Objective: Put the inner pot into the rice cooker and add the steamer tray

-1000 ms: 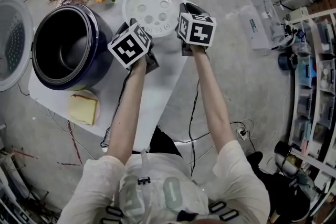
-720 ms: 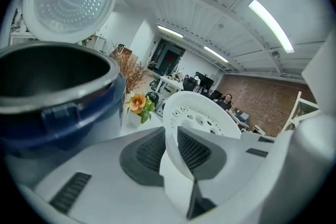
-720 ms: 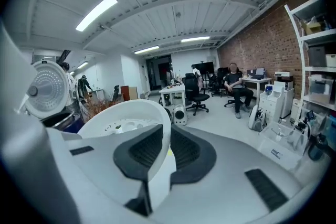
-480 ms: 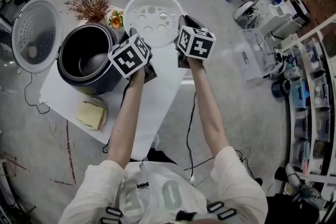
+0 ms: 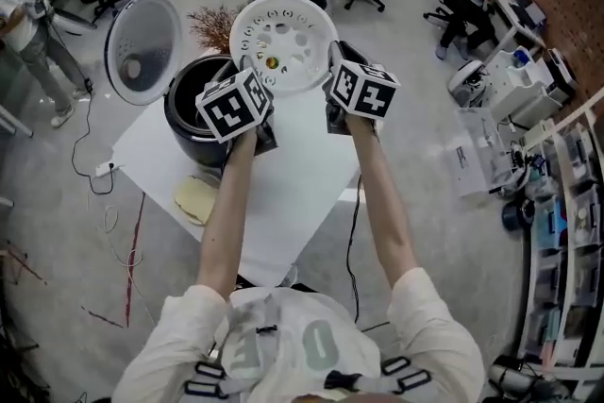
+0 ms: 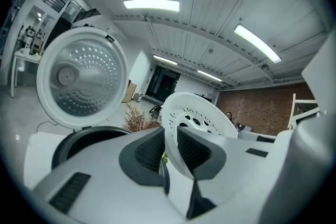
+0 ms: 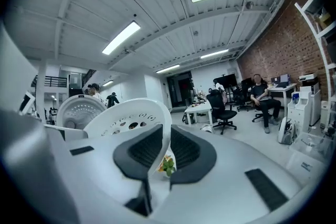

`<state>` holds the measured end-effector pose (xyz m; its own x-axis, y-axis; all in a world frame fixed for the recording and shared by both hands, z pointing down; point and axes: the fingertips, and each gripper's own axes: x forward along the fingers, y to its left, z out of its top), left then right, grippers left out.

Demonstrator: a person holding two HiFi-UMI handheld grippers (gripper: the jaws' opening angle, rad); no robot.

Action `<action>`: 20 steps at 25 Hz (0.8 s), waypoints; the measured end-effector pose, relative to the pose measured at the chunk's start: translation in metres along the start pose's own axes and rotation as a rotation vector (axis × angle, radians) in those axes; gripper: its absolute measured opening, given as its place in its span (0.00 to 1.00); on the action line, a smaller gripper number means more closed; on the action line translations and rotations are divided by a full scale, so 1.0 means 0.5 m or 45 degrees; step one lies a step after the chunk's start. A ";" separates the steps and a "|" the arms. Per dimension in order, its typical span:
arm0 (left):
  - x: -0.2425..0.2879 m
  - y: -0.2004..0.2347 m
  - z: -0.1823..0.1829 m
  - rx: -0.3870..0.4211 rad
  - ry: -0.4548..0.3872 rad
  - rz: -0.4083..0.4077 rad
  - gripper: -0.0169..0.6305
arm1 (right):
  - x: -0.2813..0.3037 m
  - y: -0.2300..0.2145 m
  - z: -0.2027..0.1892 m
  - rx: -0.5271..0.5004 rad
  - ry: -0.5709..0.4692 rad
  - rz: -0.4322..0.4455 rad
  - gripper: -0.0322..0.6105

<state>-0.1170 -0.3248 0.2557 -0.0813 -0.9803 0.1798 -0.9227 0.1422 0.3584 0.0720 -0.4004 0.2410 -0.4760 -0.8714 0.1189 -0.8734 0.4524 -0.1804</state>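
Now tray (image 5: pixel 283 42) raised off worktop (image 5: pixel 293 193), your left claw (image 6: pixel 169 145) and right claw (image 7: pixel 164 147) each clamped on its rim; set into cooker (image 5: pixel 189 139) next.

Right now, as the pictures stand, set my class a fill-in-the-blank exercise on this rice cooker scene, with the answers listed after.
1. The lid of the rice cooker stands ____.
2. The inner pot sits ____ the rice cooker.
3. The left claw and the right claw are each shut on the rim of the steamer tray, whose colour is ____.
4. The floor of the steamer tray is pierced with round ____.
Missing words: open; inside; white; holes.
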 end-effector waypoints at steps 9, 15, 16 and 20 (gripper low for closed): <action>-0.071 0.176 0.064 0.199 -0.018 0.160 0.15 | 0.063 0.196 -0.067 0.008 0.071 0.169 0.14; -0.100 0.286 0.046 0.145 0.037 0.246 0.15 | 0.084 0.291 -0.121 -0.024 0.144 0.258 0.14; -0.103 0.303 0.038 0.136 0.052 0.259 0.15 | 0.087 0.303 -0.132 -0.032 0.160 0.272 0.14; -0.112 0.352 0.008 0.146 0.110 0.309 0.15 | 0.098 0.337 -0.174 -0.080 0.223 0.306 0.15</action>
<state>-0.2764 -0.2455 0.3051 -0.2774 -0.9036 0.3266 -0.9172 0.3502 0.1900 -0.1072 -0.3503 0.3014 -0.6755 -0.6946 0.2476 -0.7357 0.6573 -0.1634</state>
